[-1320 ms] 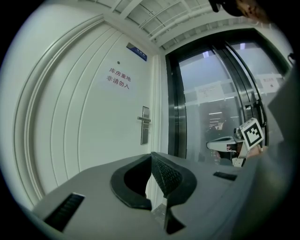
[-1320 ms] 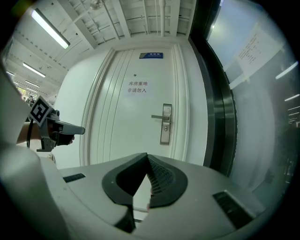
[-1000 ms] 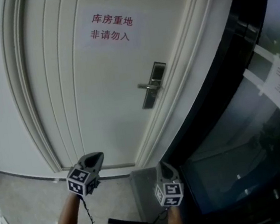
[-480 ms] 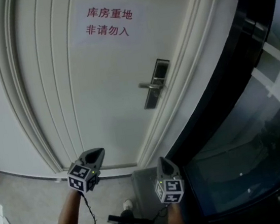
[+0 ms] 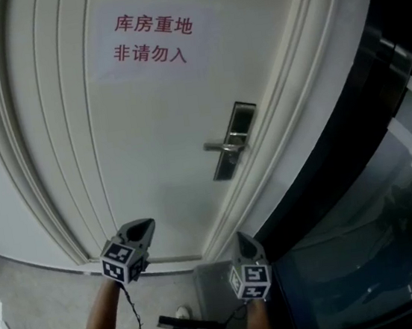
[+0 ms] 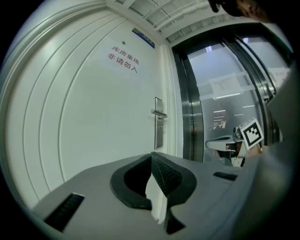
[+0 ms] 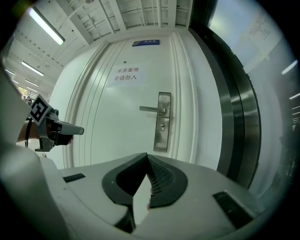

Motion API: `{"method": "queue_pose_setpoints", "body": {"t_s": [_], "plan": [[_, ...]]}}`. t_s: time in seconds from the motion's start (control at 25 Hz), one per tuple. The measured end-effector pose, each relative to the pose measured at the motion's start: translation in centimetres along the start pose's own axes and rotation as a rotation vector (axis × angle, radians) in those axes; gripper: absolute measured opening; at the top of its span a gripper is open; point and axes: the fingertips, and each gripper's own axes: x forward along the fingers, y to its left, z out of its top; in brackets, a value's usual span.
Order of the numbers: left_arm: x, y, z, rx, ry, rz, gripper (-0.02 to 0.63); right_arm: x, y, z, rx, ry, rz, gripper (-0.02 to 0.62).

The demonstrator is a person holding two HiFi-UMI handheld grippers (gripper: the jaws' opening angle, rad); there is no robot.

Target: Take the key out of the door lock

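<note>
Pale door [image 5: 152,152] fills the space ahead of me, with a paper notice [image 5: 152,39] in red characters taped high on it. My left gripper [image 5: 143,226] has its jaws pressed together on nothing, and my right gripper [image 5: 242,239] is likewise closed and empty. Both point level at the door, well apart from it. On the door's right side a lever handle [image 7: 153,109] crosses a metal lock plate [image 7: 162,123], with the keyhole just below the lever. The key is too small for me to make out. Dark glass panels [image 5: 358,177] stand right of the frame.
</note>
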Motion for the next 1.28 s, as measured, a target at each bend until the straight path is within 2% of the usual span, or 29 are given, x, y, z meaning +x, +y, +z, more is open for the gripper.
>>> {"method": "queue_pose_setpoints", "body": {"t_s": [0.4,0.88,1.28], "plan": [[4.7,2.9,0.6,-0.013,0.016,0.035,-0.008,6.1,-1.3,0.9,-0.017,0.008,0.045,0.011],[8.5,5.0,1.2,-0.018,0.024,0.071,-0.008,10.8,-3.0,3.1,-0.035,-0.011,0.08,0.011],[11.0,5.9,0.9,-0.024,0.031,0.098,-0.008,14.1,-5.1,4.1,-0.152,-0.037,0.078,0.012]]}}
